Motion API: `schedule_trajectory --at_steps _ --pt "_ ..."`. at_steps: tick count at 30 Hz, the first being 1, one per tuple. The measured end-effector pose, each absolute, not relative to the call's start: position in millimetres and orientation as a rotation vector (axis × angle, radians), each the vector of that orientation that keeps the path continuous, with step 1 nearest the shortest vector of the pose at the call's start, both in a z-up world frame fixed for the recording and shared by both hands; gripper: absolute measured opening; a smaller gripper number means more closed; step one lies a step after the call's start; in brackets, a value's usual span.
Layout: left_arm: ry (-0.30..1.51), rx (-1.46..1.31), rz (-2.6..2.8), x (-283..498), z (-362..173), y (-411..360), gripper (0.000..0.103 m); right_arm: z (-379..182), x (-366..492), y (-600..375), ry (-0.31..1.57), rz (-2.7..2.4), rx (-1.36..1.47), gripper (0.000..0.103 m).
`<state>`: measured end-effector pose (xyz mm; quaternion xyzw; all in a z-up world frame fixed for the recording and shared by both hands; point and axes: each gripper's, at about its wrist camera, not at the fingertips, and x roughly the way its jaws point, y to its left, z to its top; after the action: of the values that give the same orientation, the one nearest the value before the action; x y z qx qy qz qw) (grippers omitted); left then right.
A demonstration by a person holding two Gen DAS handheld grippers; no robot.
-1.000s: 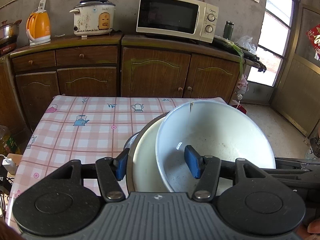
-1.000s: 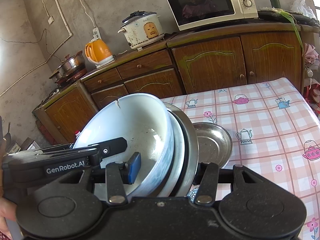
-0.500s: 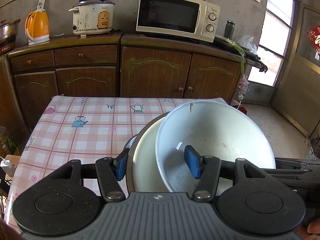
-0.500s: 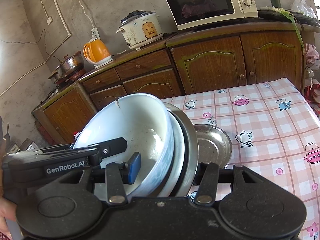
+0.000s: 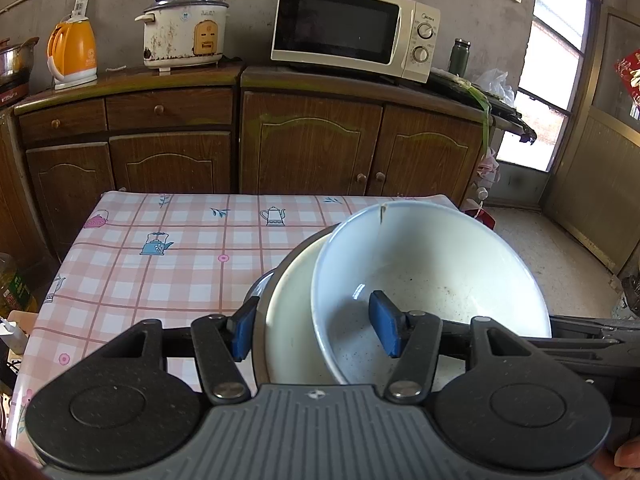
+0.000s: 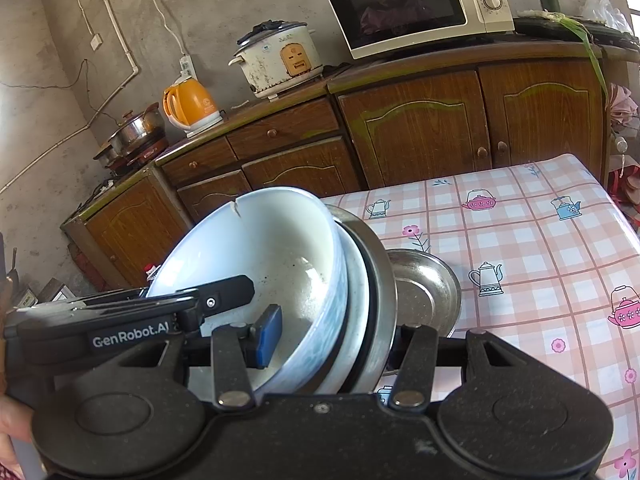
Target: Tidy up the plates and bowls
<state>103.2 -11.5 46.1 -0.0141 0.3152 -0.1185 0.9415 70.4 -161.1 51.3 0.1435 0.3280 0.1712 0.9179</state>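
Note:
A stack of dishes is held tilted on edge above the checked table: a cracked white bowl, a cream plate behind it, and a steel plate at the back. My left gripper is shut on the stack, with one blue pad inside the bowl and the other on the steel plate's back. My right gripper clamps the same stack from the other side: its blue pad presses inside the bowl and its other finger is hidden behind the steel plate. The white bowl faces left in the right wrist view.
A steel bowl sits on the table just behind the stack. Wooden cabinets beyond the table carry a microwave, a rice cooker and an orange kettle. A person's fingertip shows at the lower right.
The left wrist view has drifted very slightly. Both grips on the stack look the same.

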Motion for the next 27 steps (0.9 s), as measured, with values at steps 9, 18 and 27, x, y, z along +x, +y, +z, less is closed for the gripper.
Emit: schedule_trajectory --at_steps 9,18,27 --pt "0.644 -0.028 -0.242 104.8 45.1 -11.8 0.058 51.4 70.3 -160.9 0.676 0.352 0.295 0.059" --pt "0.645 -0.028 -0.243 105.9 42.8 -12.3 0.058 51.6 70.7 -161.0 0.676 0.352 0.296 0.059" --pt "0.647 -0.027 -0.243 107.2 41.4 -14.6 0.058 51.4 71.5 -161.4 0.675 0.352 0.297 0.059"
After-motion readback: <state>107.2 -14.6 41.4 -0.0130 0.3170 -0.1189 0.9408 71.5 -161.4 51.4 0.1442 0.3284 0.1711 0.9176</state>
